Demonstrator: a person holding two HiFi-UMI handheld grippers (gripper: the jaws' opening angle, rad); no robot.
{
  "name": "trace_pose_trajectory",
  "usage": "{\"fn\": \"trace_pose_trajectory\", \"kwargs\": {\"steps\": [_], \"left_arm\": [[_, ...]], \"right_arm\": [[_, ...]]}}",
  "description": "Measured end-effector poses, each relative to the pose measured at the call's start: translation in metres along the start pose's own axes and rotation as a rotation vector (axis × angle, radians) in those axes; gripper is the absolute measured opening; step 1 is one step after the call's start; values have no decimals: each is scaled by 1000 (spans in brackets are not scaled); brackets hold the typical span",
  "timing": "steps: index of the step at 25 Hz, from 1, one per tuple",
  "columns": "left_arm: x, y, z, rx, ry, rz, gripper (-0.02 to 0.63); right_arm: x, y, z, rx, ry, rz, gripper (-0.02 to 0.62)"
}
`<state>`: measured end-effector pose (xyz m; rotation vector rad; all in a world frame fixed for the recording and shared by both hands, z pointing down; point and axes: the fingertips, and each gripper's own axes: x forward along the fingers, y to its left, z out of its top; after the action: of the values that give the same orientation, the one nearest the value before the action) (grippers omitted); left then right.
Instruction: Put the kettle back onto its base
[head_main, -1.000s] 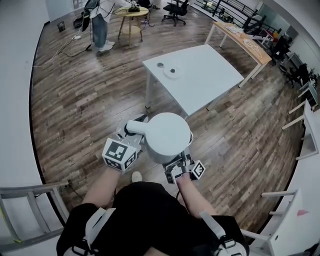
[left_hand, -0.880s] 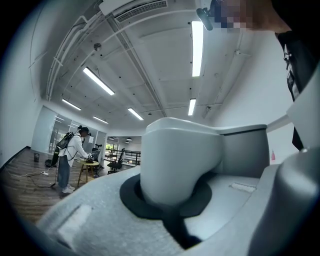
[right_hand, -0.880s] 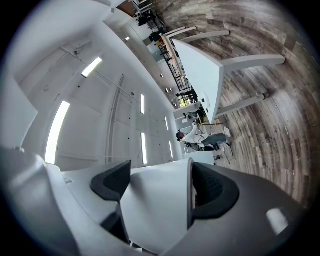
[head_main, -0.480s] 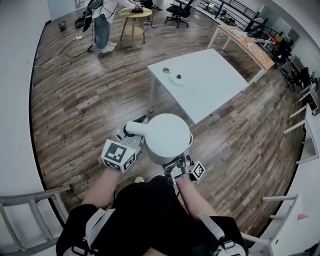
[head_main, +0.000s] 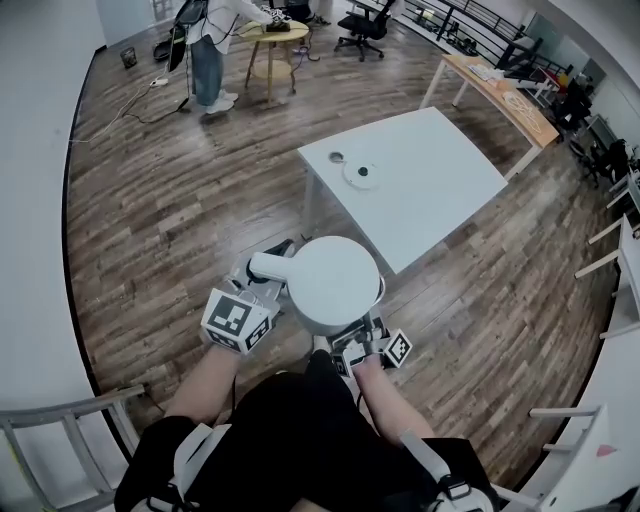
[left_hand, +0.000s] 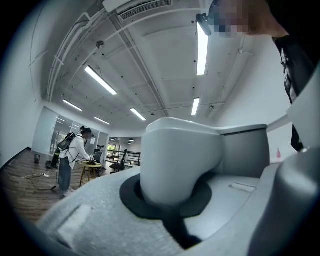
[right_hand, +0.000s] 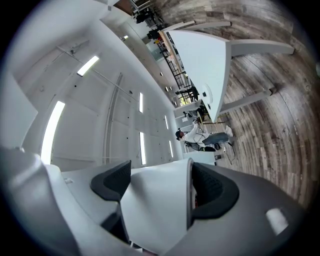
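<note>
Over wood floor (head_main: 180, 200), near the white worktop (head_main: 440, 170), kettle (head_main: 333, 283) is hanging between both tools: L gripper (head_main: 264, 278) fingers clamping its handle, R gripper (head_main: 356, 335) fingers pinching its near side. Base (head_main: 361, 172) is sitting on worktop.

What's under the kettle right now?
Wood floor shows around the kettle; the base sits away on the table. Directly beneath is hidden by the kettle's body.

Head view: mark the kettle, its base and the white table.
kettle (head_main: 332, 283), head view, middle of its round white top.
base (head_main: 359, 174), head view, on the round disc lying on the table.
table (head_main: 440, 190), head view, bare part of its white top.
</note>
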<state>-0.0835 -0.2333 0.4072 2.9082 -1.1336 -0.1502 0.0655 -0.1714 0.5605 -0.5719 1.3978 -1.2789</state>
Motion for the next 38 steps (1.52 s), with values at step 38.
{"fn": "trace_pose_trajectory", "kwargs": {"steps": [38], "left_arm": [[201, 58, -14, 50, -26, 159, 0]], "right_arm": [[141, -29, 183, 31, 96, -2, 379]]}}
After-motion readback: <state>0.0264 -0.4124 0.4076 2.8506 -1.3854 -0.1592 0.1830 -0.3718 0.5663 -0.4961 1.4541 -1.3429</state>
